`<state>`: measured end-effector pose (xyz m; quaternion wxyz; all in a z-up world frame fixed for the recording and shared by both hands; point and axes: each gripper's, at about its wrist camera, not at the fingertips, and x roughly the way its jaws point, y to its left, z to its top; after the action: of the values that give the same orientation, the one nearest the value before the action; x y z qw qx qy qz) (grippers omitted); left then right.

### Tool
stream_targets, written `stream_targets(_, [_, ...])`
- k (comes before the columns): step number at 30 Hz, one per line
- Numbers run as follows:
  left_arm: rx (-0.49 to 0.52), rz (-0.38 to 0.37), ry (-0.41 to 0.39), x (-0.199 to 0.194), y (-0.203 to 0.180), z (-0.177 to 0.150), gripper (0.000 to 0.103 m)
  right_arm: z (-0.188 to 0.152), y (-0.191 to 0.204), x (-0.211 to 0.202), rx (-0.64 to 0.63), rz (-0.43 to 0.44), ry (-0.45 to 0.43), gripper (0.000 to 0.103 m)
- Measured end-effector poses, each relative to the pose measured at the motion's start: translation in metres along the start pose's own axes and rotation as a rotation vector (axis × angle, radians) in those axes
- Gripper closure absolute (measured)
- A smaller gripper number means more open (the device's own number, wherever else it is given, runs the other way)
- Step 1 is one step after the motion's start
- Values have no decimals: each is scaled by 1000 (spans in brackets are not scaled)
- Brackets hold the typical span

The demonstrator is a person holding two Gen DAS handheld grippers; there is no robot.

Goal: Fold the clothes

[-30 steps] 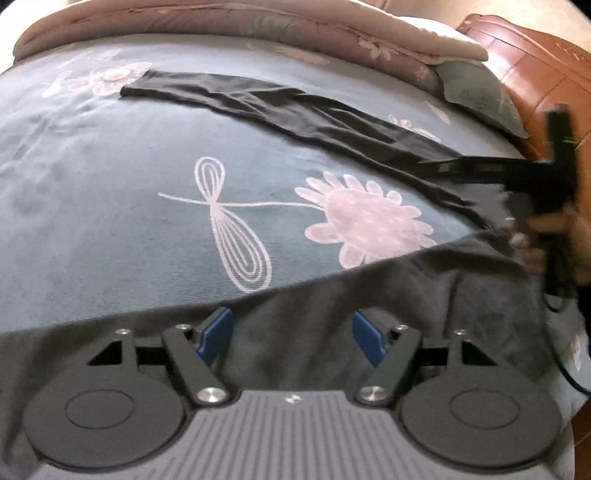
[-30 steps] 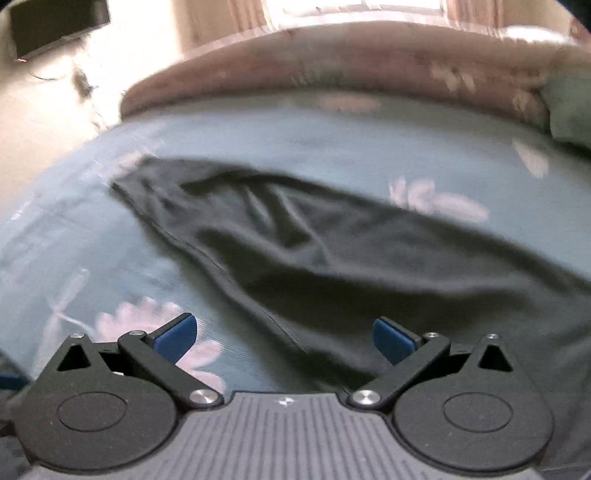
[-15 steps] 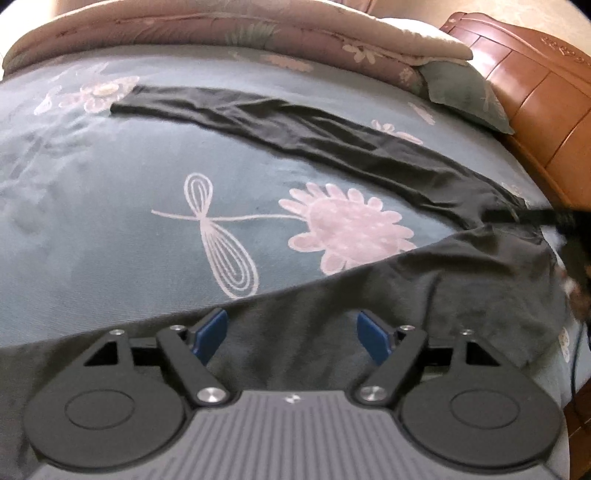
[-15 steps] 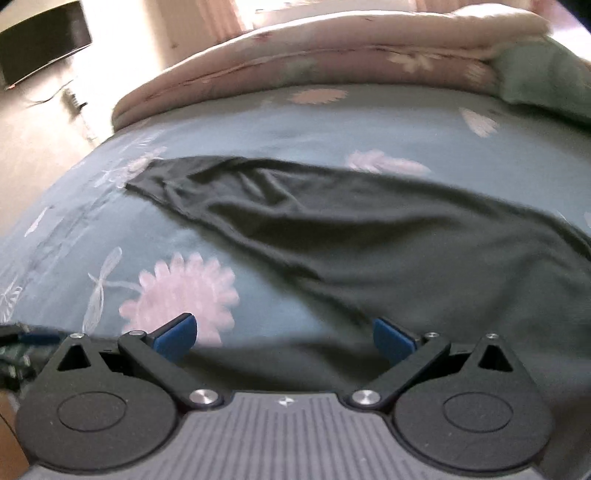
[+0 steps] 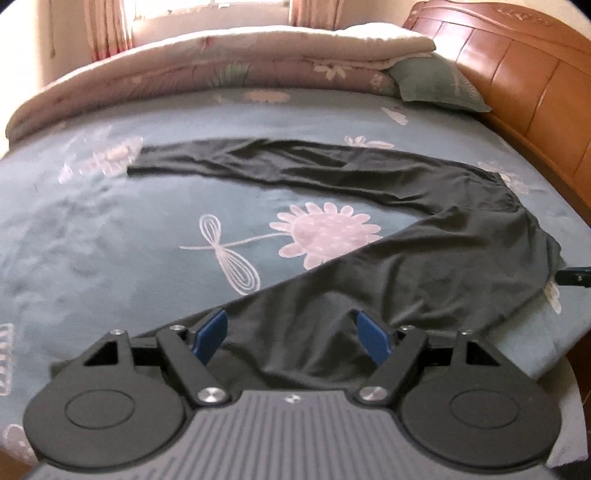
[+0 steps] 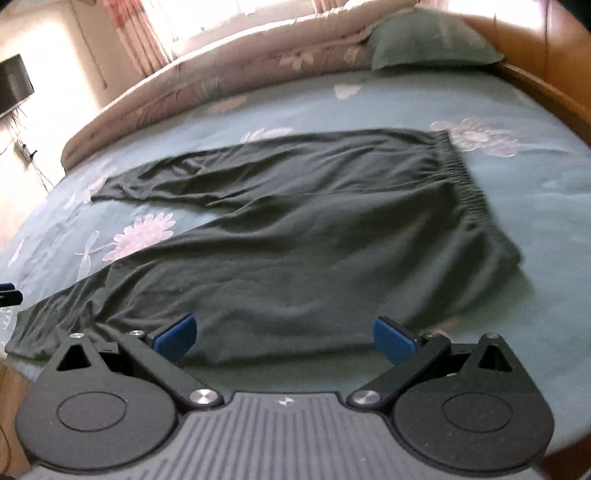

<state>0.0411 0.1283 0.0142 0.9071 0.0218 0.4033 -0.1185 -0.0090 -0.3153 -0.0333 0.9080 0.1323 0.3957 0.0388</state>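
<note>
Presently on view: one pair of dark trousers [image 6: 295, 229], spread flat on a bed [image 5: 92, 240] covered by a blue-grey sheet printed with pale pink flowers and a dragonfly. From the right wrist view the gathered elastic waistband [image 6: 465, 177] lies to the right, and the two legs run leftward and splay apart, one toward the far left and one along the near edge of the mattress. From the left wrist view the far leg reaches across the sheet to the left, while the near leg passes under the left gripper [image 5: 291, 336]. Left gripper: jaws spread wide, blue pads clear of the cloth, nothing held; it hangs above the near leg. Right gripper [image 6: 284, 338]: jaws likewise wide apart, blue pads empty, poised above the near edge of the seat of the trousers. A small part of the other tool shows at the edge of each view. Further items: a folded pinkish quilt [image 5: 221, 66] along the far side of the bed; a green pillow [image 6: 432, 37] at the far right; a wooden headboard [image 5: 517, 74] on the right; curtains [image 6: 136, 33] at a bright window; a dark screen [image 6: 13, 88] on the left wall.
</note>
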Motion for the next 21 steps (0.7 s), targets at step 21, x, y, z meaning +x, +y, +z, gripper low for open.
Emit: stream_targets(21, [291,-314,-18,140,-72,80,25,14,43,127,-441,87,90,0])
